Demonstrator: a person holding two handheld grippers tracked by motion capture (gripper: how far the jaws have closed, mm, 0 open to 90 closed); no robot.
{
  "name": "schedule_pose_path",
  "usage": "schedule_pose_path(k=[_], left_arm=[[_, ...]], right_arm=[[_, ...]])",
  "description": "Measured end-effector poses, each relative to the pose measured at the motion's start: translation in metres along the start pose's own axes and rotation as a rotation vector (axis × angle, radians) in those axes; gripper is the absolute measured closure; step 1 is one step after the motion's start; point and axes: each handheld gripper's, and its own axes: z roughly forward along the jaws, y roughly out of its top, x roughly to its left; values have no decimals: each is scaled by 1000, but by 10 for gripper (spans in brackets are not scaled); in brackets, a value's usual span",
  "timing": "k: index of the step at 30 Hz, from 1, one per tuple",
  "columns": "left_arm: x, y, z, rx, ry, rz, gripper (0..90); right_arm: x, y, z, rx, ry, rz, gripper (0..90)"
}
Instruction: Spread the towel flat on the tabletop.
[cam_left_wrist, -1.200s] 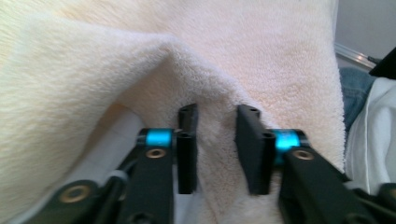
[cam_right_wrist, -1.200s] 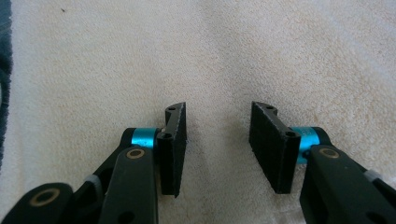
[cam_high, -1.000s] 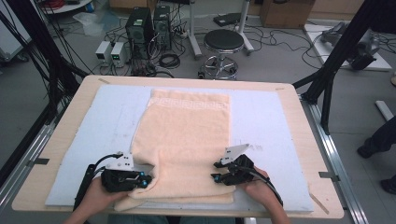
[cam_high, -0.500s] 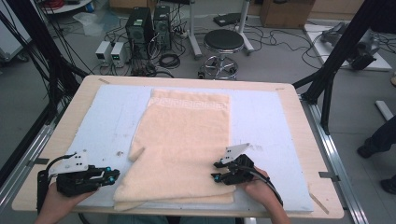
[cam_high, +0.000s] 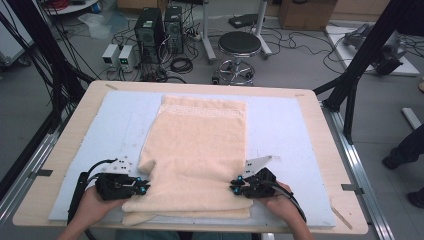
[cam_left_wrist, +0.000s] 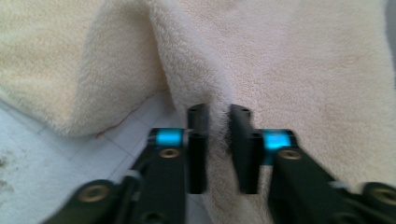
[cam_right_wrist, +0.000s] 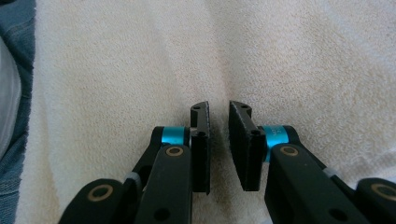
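— So how is the towel looking?
— Cream, fluffy, lying folded on the bench's blue mat; the left gripper is pinching its edge, the right gripper just closing narrowly on its pile.

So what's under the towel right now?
The towel lies on a pale blue pad covering the wooden table. Its near end is folded over onto itself; anything beneath the folds is hidden.

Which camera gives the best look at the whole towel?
The high view: the towel lies full length on the table, near edge folded. The left gripper view and right gripper view give only close-up cream pile around the jaws.
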Motion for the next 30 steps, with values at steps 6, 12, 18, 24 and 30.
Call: schedule_pose_path(k=[6,12,18,24,30], left_arm=[[-22,13,13,-15,-47,55,843],[-26,17,19,2,-113,66,746],[-5,11,-7,-78,-51,24,762],[10,12,0,-91,-4,-11,797],[6,26,22,-68,-10,30,794]], right_arm=[[1,1,0,8,1,-10,789],[3,1,-2,23,-13,-22,786],[1,1,-2,20,-13,-27,763],[1,1,-1,20,-21,-28,743],[-1,1,-2,18,-19,-22,730]])
